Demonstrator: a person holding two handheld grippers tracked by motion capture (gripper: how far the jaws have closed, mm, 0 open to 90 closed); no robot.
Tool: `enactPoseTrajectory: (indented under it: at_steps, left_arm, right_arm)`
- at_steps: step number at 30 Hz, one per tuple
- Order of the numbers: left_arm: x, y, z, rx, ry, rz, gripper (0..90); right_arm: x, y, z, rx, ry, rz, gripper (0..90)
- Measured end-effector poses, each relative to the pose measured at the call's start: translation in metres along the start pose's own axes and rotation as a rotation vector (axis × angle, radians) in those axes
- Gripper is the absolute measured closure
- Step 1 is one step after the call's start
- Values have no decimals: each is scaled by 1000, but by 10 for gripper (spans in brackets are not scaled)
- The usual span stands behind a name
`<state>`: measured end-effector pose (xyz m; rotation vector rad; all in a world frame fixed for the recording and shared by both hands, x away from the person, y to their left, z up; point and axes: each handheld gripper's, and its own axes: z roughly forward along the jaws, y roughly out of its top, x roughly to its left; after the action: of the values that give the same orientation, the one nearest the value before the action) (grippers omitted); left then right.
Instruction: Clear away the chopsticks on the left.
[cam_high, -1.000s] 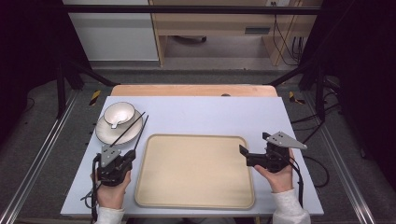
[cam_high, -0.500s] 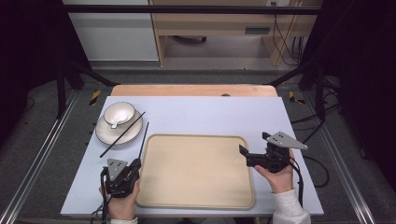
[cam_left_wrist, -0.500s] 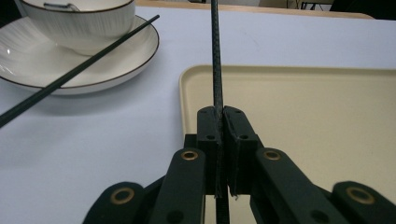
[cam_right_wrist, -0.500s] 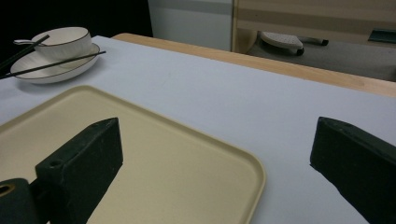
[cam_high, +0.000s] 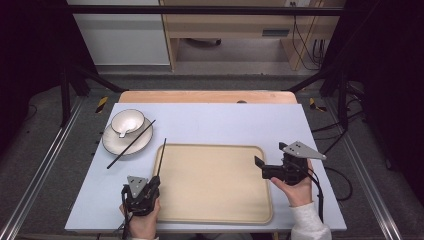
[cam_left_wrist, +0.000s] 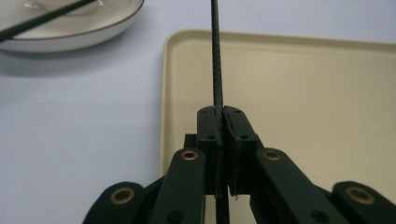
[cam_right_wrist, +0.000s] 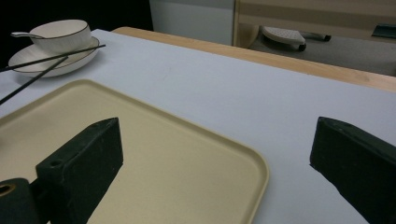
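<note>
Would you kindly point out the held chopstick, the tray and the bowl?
held chopstick (cam_left_wrist: 215, 56), left gripper view, mid-shaft.
tray (cam_high: 215, 147), high view, far rim.
bowl (cam_right_wrist: 70, 32), right gripper view, outer wall.

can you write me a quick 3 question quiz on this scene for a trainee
1. True or false: the right gripper is shut.
2. What does the left gripper clamp? A) spoon B) chopstick C) tray
3. Where does the other chopstick lie?

Key: 1. False, its jaws stand wide apart. 2. B. 3. Across the plate beside the bowl.
</note>
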<state>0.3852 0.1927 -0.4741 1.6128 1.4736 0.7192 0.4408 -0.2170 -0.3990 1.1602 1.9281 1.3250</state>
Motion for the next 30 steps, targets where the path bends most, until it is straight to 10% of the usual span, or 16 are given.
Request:
enactPoseTrajectory:
  at_steps: [30]
  left_arm:
    - [-2, -3, 14, 141, 54, 28, 843]
  right_arm:
    - [0, -1, 2, 17, 3, -3, 30]
